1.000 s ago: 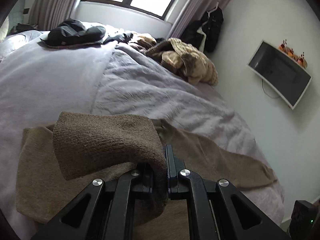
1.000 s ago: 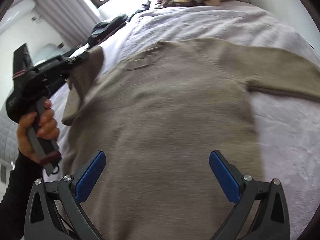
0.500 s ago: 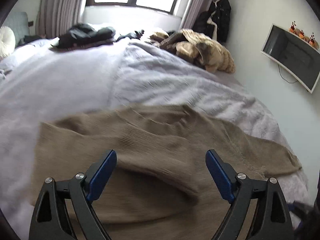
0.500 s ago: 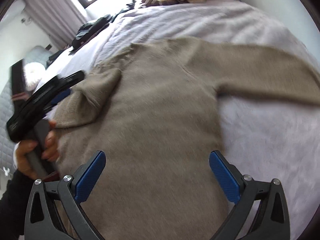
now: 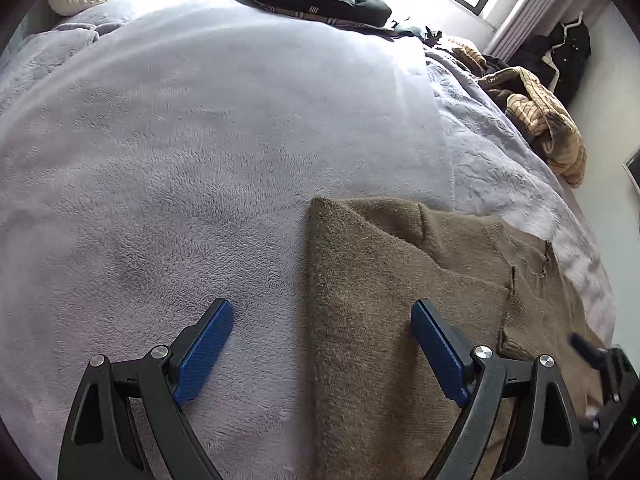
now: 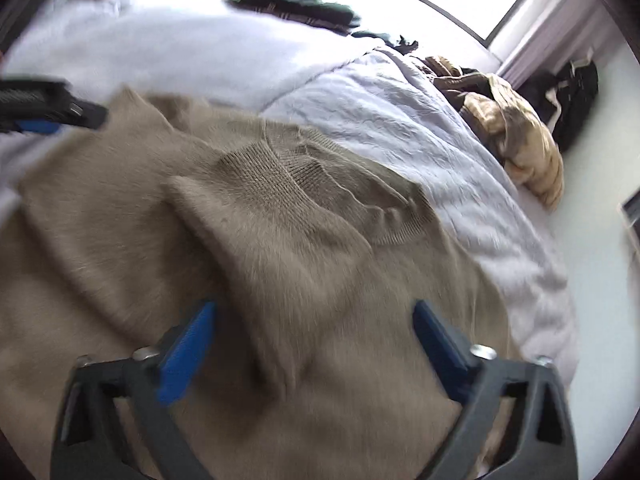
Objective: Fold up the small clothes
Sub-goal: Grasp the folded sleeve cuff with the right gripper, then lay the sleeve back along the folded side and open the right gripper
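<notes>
Left wrist view: the left gripper (image 5: 322, 346) hangs over the bed (image 5: 192, 152) with its blue pads wide apart and nothing between them but fabric lying flat below. One pad sits over the pale fleece blanket, the other over the brown sweater (image 5: 400, 320), whose folded left edge runs down the lower middle of the frame. The sweater occupies the lower right, lying on the bed. The right gripper (image 5: 600, 364) shows blurred at the lower right edge.

Right wrist view, blurred: the right gripper (image 6: 312, 344) has its jaws apart in the frame, having just been closing; a raised ridge of the sweater (image 6: 280, 240) lies between the pads, neither pad visibly pressing on it. The sweater fills the lower and middle frame, ribbed collar near centre. The left gripper (image 6: 44, 114) appears at the upper left edge. Dark clothes (image 6: 296, 4) and a tan jacket (image 6: 516, 140) lie further up the bed.
</notes>
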